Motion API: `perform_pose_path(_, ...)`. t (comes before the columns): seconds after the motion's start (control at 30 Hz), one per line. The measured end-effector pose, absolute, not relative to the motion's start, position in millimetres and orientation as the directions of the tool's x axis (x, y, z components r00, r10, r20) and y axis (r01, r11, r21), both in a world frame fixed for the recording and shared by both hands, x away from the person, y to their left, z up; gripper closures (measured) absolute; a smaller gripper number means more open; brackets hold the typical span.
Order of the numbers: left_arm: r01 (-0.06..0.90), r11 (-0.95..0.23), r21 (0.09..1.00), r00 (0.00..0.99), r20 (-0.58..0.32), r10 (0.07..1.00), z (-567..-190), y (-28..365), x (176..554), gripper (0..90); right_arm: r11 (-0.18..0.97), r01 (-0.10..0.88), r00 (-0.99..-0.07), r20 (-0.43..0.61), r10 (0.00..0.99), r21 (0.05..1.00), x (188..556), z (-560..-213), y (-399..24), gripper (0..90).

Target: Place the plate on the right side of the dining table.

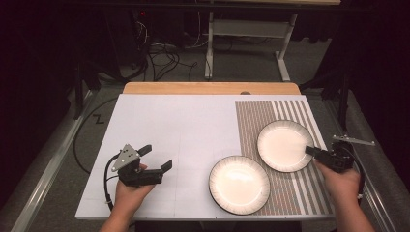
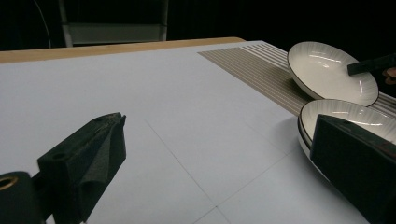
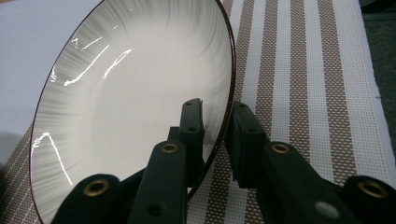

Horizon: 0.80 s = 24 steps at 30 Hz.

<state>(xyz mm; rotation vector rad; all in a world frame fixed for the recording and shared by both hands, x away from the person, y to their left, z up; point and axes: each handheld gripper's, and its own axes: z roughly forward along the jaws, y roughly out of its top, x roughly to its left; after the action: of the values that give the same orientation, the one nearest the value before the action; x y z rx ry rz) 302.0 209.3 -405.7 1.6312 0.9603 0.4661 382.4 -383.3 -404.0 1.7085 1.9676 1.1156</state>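
While the dark room (image 1: 43, 43) sat quiet behind it, with cables on the floor (image 1: 159, 58) and a white table frame (image 1: 241, 34) at the back, the counter (image 1: 174, 125) showed its white sheet and, at the right, a striped mat (image 1: 290, 108). Two white plates lay there, both bare inside. The far plate (image 1: 284, 145) sat tipped on the mat, and the right gripper (image 3: 217, 112) was clamped on its near rim, one jaw inside, one outside! The near plate (image 1: 239, 184) lay half on the mat, half on the white sheet, its rim just under the far plate's edge. Over on the left, the left gripper (image 1: 155, 155) hung released, jaws wide, nothing between them, well apart from both plates.
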Motion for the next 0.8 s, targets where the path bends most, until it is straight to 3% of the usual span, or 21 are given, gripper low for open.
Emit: perform_pose_path(0.8,0.324,-0.026,0.946,0.567,-0.173,0.805,-405,216,302,3.3,-0.058,0.734,-0.154,0.249,0.956,0.676,390,-417,-385,77.9)
